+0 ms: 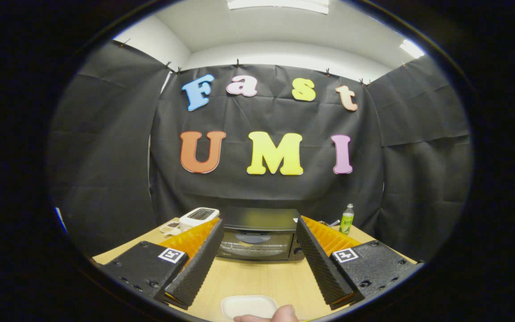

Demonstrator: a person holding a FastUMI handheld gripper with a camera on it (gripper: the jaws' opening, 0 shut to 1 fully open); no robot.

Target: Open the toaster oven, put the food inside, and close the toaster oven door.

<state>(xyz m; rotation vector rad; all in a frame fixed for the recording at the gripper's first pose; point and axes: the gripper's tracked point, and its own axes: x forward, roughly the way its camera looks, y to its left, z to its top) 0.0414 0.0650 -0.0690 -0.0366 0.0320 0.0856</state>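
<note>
A black toaster oven (257,233) stands on the wooden table (257,279) beyond my fingers, its glass door shut. My gripper (258,230) is open, with its two fingers spread to either side of the oven's front and nothing between them. A small white dish (248,306) lies on the table close below the fingers, and a person's fingertip (284,314) touches its near rim. What the dish holds is hidden.
A white kitchen scale (198,217) sits left of the oven, with a small item (169,228) beside it. A green bottle (346,219) stands to the oven's right near the black cloth wall. Bare tabletop lies between the dish and the oven.
</note>
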